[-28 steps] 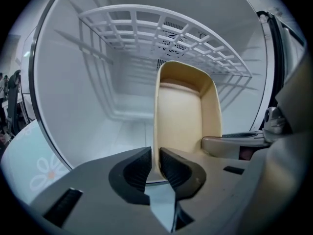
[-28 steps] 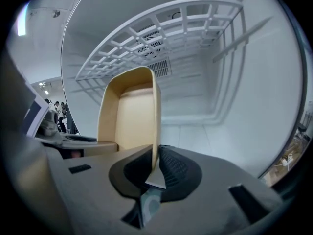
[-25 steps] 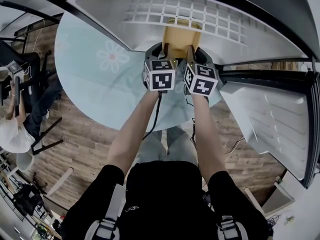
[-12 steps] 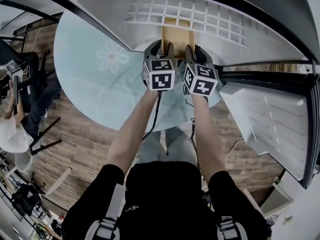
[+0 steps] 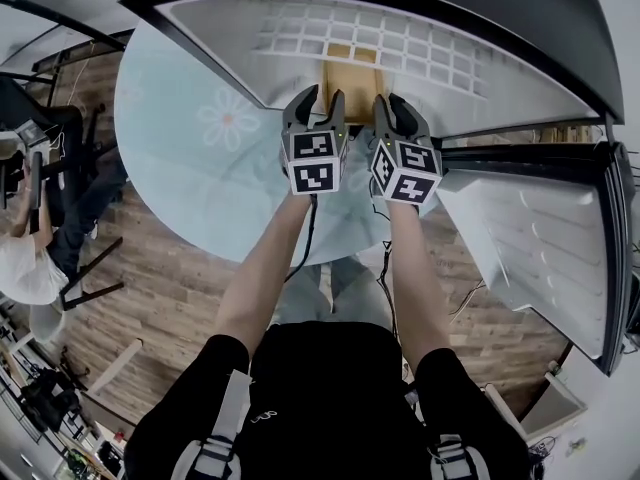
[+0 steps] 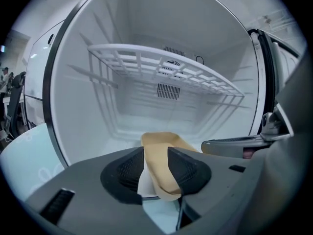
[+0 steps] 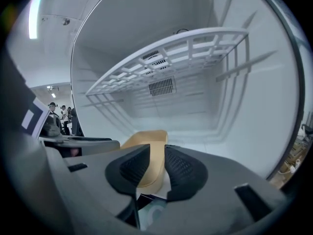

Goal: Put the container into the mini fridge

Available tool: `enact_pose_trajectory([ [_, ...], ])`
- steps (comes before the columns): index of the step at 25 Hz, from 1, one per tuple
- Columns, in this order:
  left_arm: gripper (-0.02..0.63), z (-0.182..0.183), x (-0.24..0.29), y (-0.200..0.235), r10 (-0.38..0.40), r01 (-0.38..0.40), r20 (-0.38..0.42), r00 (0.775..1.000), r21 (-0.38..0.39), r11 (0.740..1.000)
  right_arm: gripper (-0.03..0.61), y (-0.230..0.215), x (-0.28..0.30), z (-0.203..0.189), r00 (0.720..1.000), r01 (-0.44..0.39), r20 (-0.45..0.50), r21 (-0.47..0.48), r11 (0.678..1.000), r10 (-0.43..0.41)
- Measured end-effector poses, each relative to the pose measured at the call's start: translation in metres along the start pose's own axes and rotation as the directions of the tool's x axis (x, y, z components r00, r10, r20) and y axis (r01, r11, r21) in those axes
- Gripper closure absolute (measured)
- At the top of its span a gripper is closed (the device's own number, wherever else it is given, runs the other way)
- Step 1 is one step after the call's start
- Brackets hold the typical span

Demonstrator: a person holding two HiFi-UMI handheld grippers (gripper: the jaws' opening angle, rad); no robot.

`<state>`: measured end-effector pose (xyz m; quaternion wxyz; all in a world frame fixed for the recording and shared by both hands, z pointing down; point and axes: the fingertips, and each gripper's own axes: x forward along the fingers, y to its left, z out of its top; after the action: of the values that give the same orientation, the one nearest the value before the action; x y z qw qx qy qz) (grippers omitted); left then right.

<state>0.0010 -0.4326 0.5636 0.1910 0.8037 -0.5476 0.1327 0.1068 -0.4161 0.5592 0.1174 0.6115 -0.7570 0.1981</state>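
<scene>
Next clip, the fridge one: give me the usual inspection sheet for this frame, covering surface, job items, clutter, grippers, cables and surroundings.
Surface: white floor of the mini fridge.
Job's things: tan container lies on that floor, under the wire shelf; fridge door open.
Clutter: nothing seen.
Grippers: left gripper jaws have just been opening, container rim between them, pads off it; right gripper jaws apart, not pressing.
Cables: black cable hangs from the left gripper.
Surroundings: round flower-print surface, wood floor, seated person far left.
</scene>
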Motion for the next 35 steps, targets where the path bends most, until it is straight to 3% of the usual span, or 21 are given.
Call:
enact_pose_trajectory([
  [7,0.502,0.027,-0.031,-0.004,0.005,-0.005,0.091,0.996,0.005,1.000,0.482,0.014,-0.022,0.020,0.997,-0.045,0.058,-0.003,0.999,0.045],
  [10,0.511,0.044,-0.047,-0.008,-0.003,0.002,0.149,0.989,0.004,1.000,0.512,0.021,-0.034,0.028,0.995,-0.061,0.081,-0.010,0.998,0.061],
  [12,0.557,0.054,-0.058,-0.013,-0.005,0.003,0.183,0.983,0.012,1.000,0.512,0.026,-0.043,0.032,0.993,-0.074,0.091,-0.017,0.997,0.075],
  [15,0.567,0.068,-0.078,-0.020,-0.019,0.013,0.237,0.971,0.025,1.000,0.512,0.032,-0.058,0.040,0.988,-0.096,0.120,-0.005,0.995,0.096],
  [16,0.603,0.073,-0.086,-0.022,-0.022,0.014,0.256,0.966,0.034,0.999,0.533,0.033,-0.063,0.045,0.986,-0.100,0.135,0.002,0.995,0.099],
  [23,0.607,0.087,-0.149,-0.057,-0.045,0.030,0.328,0.944,0.050,0.998,0.572,0.031,-0.132,0.073,0.961,-0.127,0.253,0.030,0.991,0.115],
  [27,0.607,0.103,-0.167,-0.063,-0.072,0.060,0.386,0.920,0.042,0.997,0.572,0.034,-0.150,0.092,0.939,-0.144,0.322,0.046,0.988,0.122],
  [30,0.607,0.096,-0.193,-0.080,-0.083,0.073,0.386,0.919,0.040,0.997,0.572,0.036,-0.180,0.087,0.927,-0.180,0.347,0.073,0.981,0.144],
  [35,0.607,0.097,-0.222,-0.093,-0.079,0.070,0.414,0.907,0.036,0.997,0.574,0.046,-0.213,0.090,0.908,-0.214,0.374,0.024,0.977,0.189],
])
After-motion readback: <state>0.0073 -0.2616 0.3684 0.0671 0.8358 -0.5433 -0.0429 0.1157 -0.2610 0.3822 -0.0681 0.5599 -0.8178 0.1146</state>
